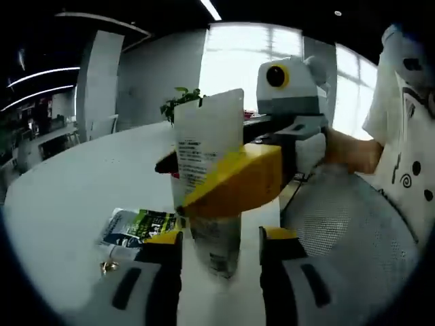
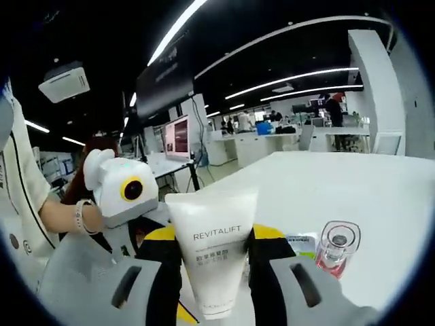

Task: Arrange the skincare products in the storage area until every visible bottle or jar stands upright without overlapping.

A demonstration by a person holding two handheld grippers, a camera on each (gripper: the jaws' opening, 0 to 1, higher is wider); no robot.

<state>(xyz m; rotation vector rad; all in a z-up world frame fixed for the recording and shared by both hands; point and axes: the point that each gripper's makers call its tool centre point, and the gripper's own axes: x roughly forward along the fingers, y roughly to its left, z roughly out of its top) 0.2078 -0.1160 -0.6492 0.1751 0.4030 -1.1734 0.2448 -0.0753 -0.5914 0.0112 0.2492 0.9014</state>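
Holding the white squeeze tube w/ "REVITALIFT" print [image 2: 212, 261] between its two pads, the right gripper [image 2: 215, 282] is closed down to tube width; yellow pads press the tube's faces. In left gripper view the same tube [image 1: 207, 146] stands roughly upright above the white table [image 1: 61, 197], crimped flat end up, cap end down, long axis near vertical. The right gripper [image 1: 234, 180] crosses in from the right and clamps it mid-body. Left gripper [image 1: 221, 255] sits just under, jaws parted wider than the tube; tube's lower end hangs btwn them. Can't tell if they touch it, prob. not gripping.

Left gripper looks nearer the cap end, so a steadying pinch low down seems the likely next call.

Also on table: flat green-and-white sachet [image 1: 136, 227] lying down, small clear glass bottle w/ pink base [image 2: 336, 248] standing upright nearby.
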